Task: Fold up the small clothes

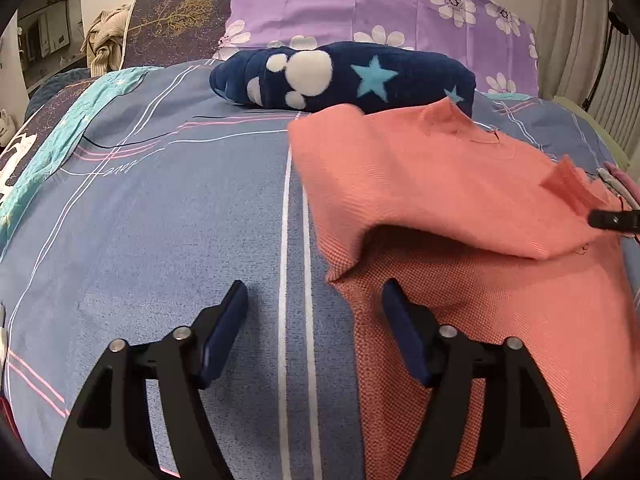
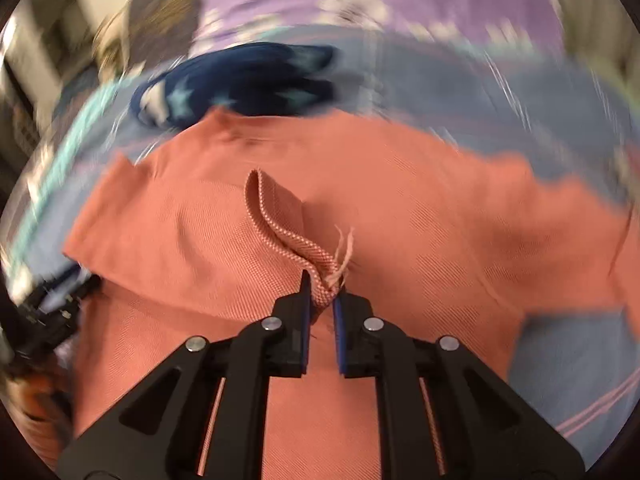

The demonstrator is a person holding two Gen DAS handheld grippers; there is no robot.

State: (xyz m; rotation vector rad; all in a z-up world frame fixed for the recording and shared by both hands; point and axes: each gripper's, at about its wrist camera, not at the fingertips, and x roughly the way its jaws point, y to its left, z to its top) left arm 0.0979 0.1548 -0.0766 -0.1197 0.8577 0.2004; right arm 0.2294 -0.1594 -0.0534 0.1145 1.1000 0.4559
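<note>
We see the salmon-pink knit garment lying on the blue striped bedspread, partly folded over itself, its far edge touching a navy fleece bundle with stars and paw prints, which lies in front of a purple flowered pillow. Our left gripper hovers with its fingers spread wide and empty, one over the bedspread and the other over the garment's near left edge. Our right gripper has its fingers pinched tight on a raised fold of the garment's hem, where loose threads stick out.
</note>
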